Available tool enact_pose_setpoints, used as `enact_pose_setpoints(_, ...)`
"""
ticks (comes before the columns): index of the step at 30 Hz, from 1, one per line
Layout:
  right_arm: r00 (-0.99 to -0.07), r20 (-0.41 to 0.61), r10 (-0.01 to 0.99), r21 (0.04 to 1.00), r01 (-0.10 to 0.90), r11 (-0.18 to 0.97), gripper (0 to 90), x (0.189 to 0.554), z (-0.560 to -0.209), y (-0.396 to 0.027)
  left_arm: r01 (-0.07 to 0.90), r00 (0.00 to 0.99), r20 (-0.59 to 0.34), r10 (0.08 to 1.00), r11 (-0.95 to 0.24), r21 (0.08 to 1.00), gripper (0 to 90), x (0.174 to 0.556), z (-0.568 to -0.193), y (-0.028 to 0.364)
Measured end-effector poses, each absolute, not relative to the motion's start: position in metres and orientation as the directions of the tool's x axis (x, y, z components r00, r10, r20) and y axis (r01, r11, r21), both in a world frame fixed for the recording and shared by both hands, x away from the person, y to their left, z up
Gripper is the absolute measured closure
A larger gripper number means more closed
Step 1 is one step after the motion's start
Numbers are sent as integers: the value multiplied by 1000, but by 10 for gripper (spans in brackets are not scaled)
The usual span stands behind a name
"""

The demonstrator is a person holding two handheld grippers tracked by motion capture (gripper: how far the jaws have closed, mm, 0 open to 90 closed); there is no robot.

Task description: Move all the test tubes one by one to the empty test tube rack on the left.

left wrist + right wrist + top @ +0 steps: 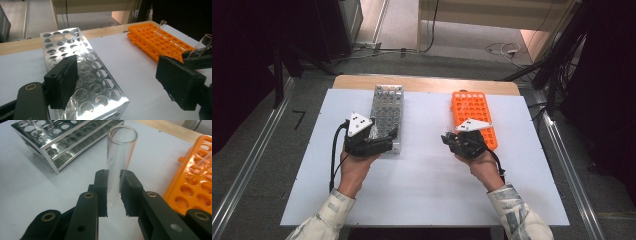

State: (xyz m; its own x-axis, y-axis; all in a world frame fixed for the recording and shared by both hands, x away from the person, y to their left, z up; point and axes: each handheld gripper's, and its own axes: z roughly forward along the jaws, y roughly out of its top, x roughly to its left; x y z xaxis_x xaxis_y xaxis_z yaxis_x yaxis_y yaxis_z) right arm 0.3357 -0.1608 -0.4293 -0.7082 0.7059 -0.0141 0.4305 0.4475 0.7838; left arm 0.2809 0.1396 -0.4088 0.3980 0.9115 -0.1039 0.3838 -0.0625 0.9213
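A clear glass test tube point(120, 152) stands upright between the jaws of my right gripper point(113, 185), which is shut on its lower part. In the high view the right gripper point(448, 138) hovers over the white sheet, just left of the orange rack's point(472, 112) near end. My left gripper point(120, 80) is open wide with nothing between its jaws, one jaw over the near end of the silver metal rack point(75, 50). From above, the left gripper point(388, 137) sits at the silver rack's point(387, 110) near end. The held tube point(203, 44) also appears in the left gripper view.
One more glass tube point(160, 28) stands tilted in the orange rack point(162, 41). The white sheet point(427, 175) covers most of the wooden table point(427, 82). Cables and dark stands lie on the floor beyond the table's far edge.
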Motion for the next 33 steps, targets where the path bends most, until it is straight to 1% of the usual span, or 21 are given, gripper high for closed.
enact_pose_setpoints(18,-775,-20,632,766,394,507,736,322,-440,-128,405,468,-114,876,-98,909,193,279,-419,113)
enact_pose_setpoints(33,-796,-10,606,754,392,528,735,317,-447,-112,411,513,-104,852,-137,901,232,277,-426,98)
